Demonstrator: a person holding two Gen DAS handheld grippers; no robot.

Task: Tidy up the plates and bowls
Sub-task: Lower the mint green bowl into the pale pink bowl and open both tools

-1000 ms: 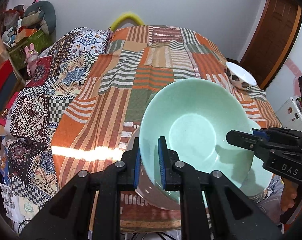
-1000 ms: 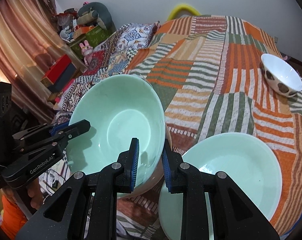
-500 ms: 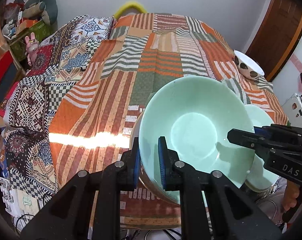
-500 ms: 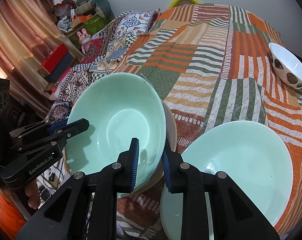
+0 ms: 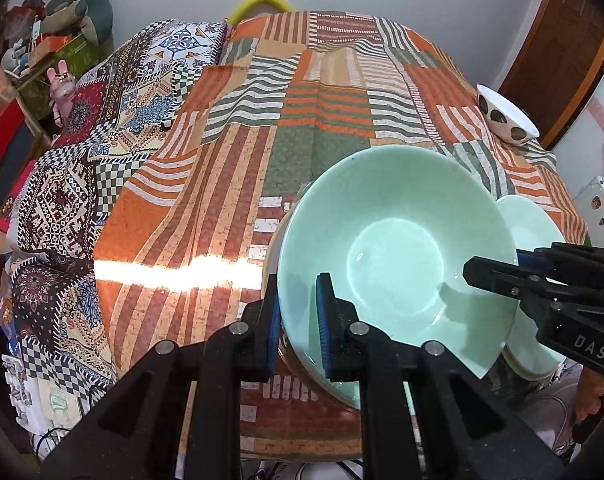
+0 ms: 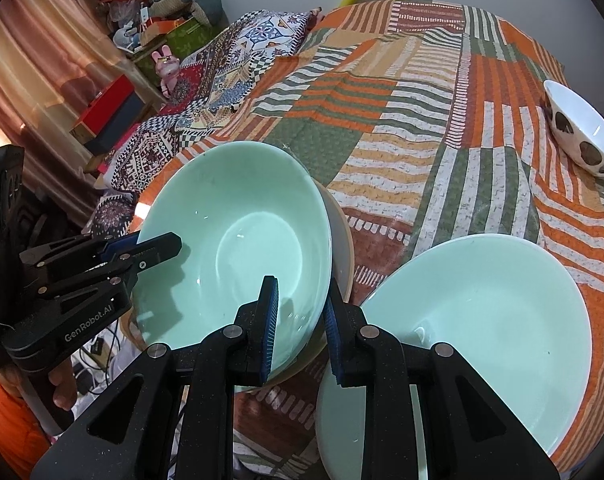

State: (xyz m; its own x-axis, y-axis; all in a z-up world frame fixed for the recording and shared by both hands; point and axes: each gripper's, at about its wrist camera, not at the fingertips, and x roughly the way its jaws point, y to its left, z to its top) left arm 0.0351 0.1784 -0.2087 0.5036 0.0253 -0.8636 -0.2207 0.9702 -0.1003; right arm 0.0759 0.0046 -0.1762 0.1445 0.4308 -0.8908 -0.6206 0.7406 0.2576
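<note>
A mint green bowl is held by both grippers over a beige plate on the bed's near edge. My left gripper is shut on the bowl's near-left rim. My right gripper is shut on the bowl at its right rim; it also shows in the left wrist view. A second mint green bowl sits on the quilt to the right. A white bowl with brown spots sits at the far right edge.
The bed carries a striped patchwork quilt and a patterned blanket on the left. Boxes and soft toys stand along the left wall. A wooden door is at the right.
The green bowl has come lower and nearer the beige plate, both grippers still clamped on its rim. The view has tilted down toward the bed.
</note>
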